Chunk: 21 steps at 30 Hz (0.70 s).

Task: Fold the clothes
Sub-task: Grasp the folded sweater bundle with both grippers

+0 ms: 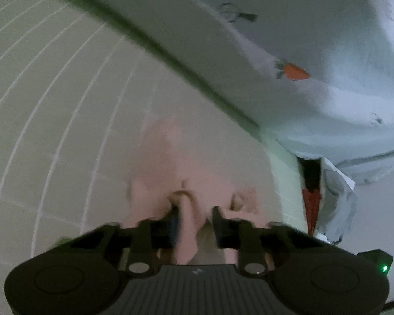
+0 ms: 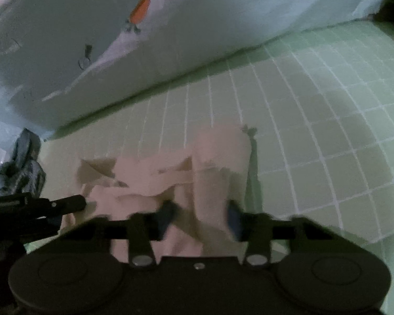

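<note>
Both tongs bite the pink garment [image 2: 186,173] on the green grid mat [image 2: 315,131] — left tongs [image 1: 194,216] and right tongs [image 2: 201,216] each clamped on a bunched fold — white cloth [image 1: 315,39] beyond.

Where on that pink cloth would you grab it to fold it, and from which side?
Probably its near edge, approached low from the person's side. The pink cloth lies crumpled on the green mat, and both the left gripper and the right gripper already straddle raised folds there. Blur hides whether they are pinching.
</note>
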Tool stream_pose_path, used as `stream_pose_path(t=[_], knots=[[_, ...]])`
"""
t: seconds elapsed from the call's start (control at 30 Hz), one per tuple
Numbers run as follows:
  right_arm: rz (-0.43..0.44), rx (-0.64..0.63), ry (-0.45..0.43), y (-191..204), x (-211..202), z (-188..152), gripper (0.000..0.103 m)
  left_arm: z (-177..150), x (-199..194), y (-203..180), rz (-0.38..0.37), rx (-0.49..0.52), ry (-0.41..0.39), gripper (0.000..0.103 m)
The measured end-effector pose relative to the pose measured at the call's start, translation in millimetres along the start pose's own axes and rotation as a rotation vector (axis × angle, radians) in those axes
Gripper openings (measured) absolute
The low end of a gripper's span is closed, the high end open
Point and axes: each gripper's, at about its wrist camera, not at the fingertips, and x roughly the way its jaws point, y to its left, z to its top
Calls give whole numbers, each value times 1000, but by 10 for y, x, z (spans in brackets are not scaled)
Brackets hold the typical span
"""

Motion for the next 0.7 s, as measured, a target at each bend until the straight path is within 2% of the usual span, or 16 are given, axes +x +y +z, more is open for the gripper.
stream_pose_path(t=[0.07, 0.17, 0.27, 0.33, 0.4, 0.47, 0.5, 0.53, 0.57, 0.6, 0.63, 0.67, 0.7], knots=[[8, -1, -31, -13, -80, 31, 8, 12, -58, -131, 2, 70, -16, 6], [27, -1, -91, -5, -273, 109, 7, 40, -226, -330, -1, 155, -59, 6], [61, -17, -170, 51, -467, 211, 7, 128, -434, -444, -53, 161, -147, 5], [79, -17, -219, 65, -510, 310, 7, 211, -449, -501, -28, 178, -205, 5], [79, 1, -243, 25, -429, 424, 7, 269, -297, -485, 72, 191, -231, 7], [67, 4, -219, -41, -185, 486, 8, 279, -74, -414, 215, 178, -191, 13], [52, 0, -194, -67, -52, 502, 12, 278, 46, -373, 291, 167, -161, 14], [5, -1, -148, -71, 56, 497, 16, 261, 96, -340, 327, 153, -143, 16], [-42, -1, -102, -74, 164, 492, 16, 228, 79, -316, 327, 137, -138, 25], [-78, 1, -66, -78, 246, 482, 23, 190, 36, -294, 323, 124, -141, 39], [-63, 15, -83, -84, 193, 447, 35, 144, -33, -276, 318, 113, -151, 49], [-52, 34, -102, -92, 124, 402, 63, 96, -102, -259, 317, 102, -157, 65], [-44, 50, -119, -100, 59, 355, 79, 40, -169, -234, 315, 88, -160, 70]])
